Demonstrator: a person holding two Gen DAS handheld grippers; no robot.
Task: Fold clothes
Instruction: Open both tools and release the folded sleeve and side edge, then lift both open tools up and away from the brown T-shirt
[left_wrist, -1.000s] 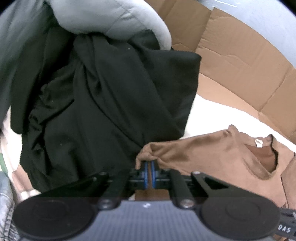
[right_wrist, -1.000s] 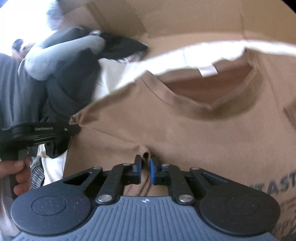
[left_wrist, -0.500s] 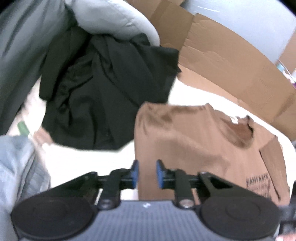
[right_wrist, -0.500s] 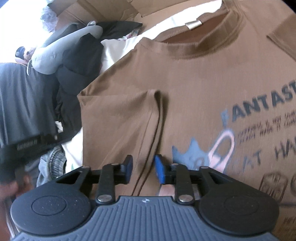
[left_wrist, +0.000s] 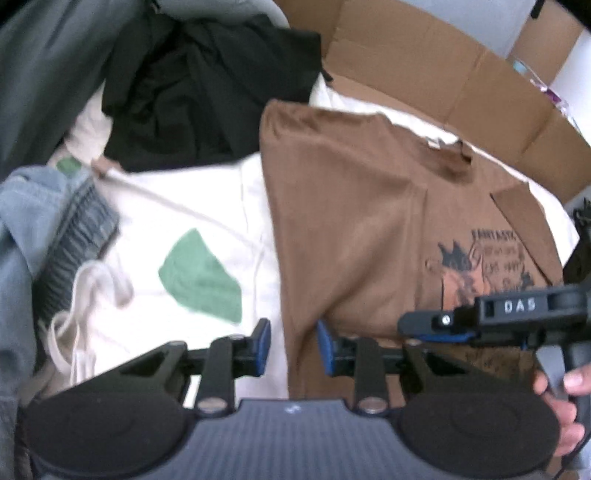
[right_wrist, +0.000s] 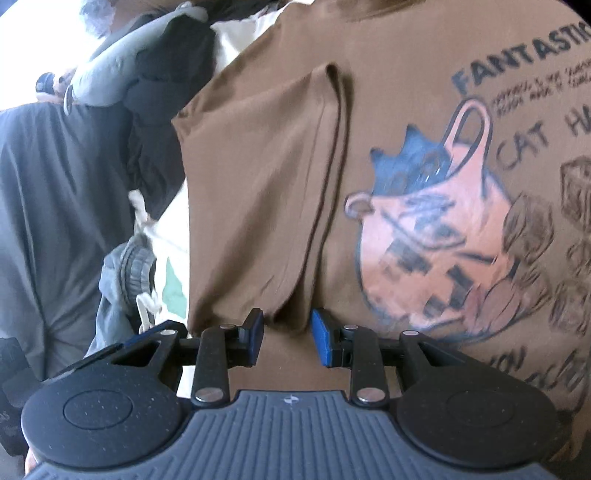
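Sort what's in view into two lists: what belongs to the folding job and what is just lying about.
Job in hand:
- brown T-shirt, one side folded in
- left claw, open
- right claw, open

Lying about:
- black garment
- white cloth with green patch
- cardboard box
- blue-grey garment

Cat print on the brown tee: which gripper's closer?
Right. The right gripper hangs open beside the cat print on the brown tee; the left gripper, open, is at the tee's outer edge, away from it.

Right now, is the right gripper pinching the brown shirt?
Apart. The right wrist view shows the right gripper open, with the brown shirt lying flat beyond its blue pads.
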